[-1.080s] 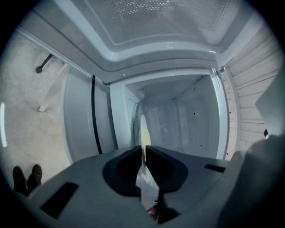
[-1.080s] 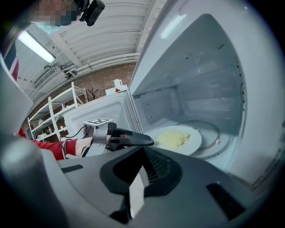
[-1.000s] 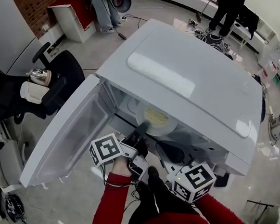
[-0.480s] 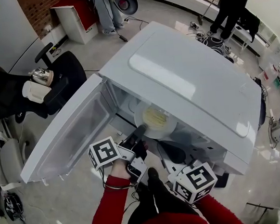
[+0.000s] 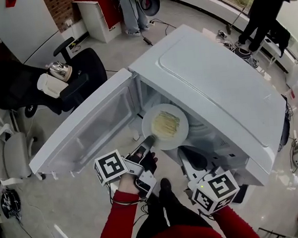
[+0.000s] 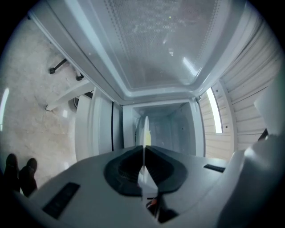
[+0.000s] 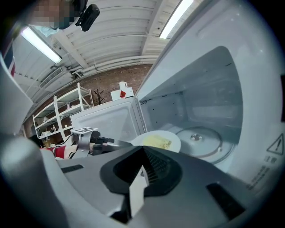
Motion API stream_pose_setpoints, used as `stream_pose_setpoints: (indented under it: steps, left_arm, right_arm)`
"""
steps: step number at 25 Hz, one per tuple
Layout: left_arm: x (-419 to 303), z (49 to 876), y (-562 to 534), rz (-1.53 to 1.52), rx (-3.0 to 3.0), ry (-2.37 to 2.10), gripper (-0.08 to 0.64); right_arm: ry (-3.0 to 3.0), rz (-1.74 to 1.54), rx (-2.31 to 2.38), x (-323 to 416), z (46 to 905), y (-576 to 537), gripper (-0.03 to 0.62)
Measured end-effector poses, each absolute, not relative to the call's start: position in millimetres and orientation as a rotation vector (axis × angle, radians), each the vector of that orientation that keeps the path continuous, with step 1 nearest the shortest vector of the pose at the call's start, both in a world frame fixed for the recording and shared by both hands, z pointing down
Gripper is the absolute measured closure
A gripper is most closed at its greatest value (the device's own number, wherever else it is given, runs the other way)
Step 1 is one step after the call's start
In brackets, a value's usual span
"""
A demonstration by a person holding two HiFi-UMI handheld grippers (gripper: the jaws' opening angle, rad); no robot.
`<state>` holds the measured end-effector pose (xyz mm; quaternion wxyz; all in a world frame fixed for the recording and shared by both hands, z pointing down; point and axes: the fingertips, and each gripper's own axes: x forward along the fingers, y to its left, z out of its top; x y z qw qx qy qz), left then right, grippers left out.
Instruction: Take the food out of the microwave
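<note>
The white microwave [image 5: 223,79] stood with its door [image 5: 88,133] swung wide to the left. The left tongs [image 5: 149,142] pointed level into the opening and had just been closing. They were clamped on the near rim of a white plate [image 5: 151,120], whose thin edge ran straight up between the two dark pads [image 6: 129,165] in the left gripper view. On the plate lay a flat yellow piece of food [image 5: 166,124]. The plate sat at the mouth of the cavity, partly out from under the microwave's top. From the right gripper view it was off to the left of the round glass turntable [image 7: 204,141], not on it. The right tongs [image 5: 186,154] hung just beside the plate, low at the front of the opening. They tilted slightly down, were closed together and held nothing. Both of the person's sleeves [image 5: 116,223] were red.
</note>
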<state>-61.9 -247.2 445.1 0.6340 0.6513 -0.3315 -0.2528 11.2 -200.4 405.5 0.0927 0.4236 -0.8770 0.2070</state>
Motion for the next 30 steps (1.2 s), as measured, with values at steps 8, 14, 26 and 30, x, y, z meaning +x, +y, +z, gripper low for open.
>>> stream_pose_setpoints:
  steps: [8, 14, 26, 30]
  left_arm:
    - [-103, 448, -216, -0.640, 1.446, -0.885, 0.538]
    - [-124, 443, -190, -0.751, 1.397, -0.937, 0.538]
    - [-162, 438, -145, -0.945, 1.305, -1.030, 0.538]
    - [-175, 438, -130, -0.991, 1.281, -1.069, 0.538]
  right_arm:
    - [-2.668, 0.580, 1.139, -9, 399, -197, 0.581]
    - [-2.707, 0.531, 1.028, -24, 396, -197, 0.581]
    - [-2.745, 0.490, 0.811, -63, 398, -186, 0.581]
    - [-2.756, 0.487, 0.735, -77, 400, -176, 0.581]
